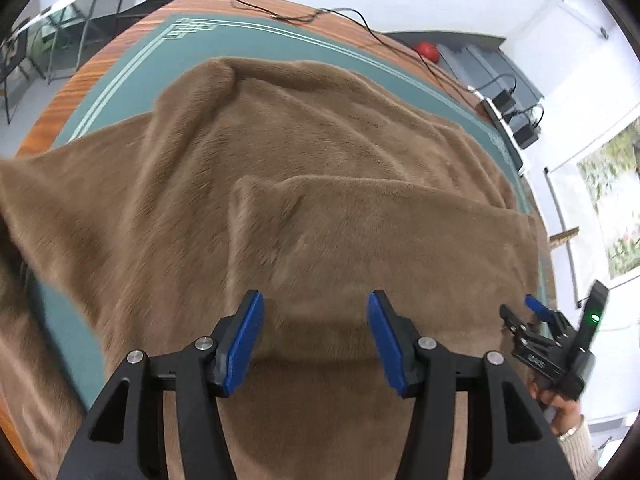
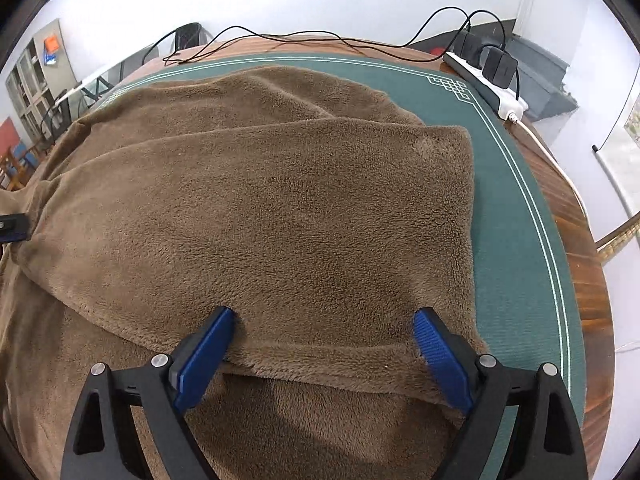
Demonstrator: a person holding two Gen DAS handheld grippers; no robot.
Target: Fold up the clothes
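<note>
A brown fleece garment (image 2: 300,200) is spread over the green mat (image 2: 520,220), its upper layer folded over with the fold's near edge in front of me. My right gripper (image 2: 324,316) hangs over that edge, jaws wide apart and pads off the cloth. In the left wrist view the fleece (image 1: 320,160) lies rumpled below my left gripper (image 1: 316,312), whose blue pads stand apart with nothing pinched. The right gripper (image 1: 520,308), held by a hand (image 1: 560,404), shows at the cloth's right edge. A tip of the left gripper (image 2: 12,228) shows at the folded layer's left corner.
The mat lies on a wooden table (image 1: 100,68). A white power strip (image 2: 488,84) with black adapters sits at the far right corner, and black cables (image 2: 280,38) trail along the back edge. A red ball (image 1: 427,52) lies beyond the table. Chairs and shelves stand at the left.
</note>
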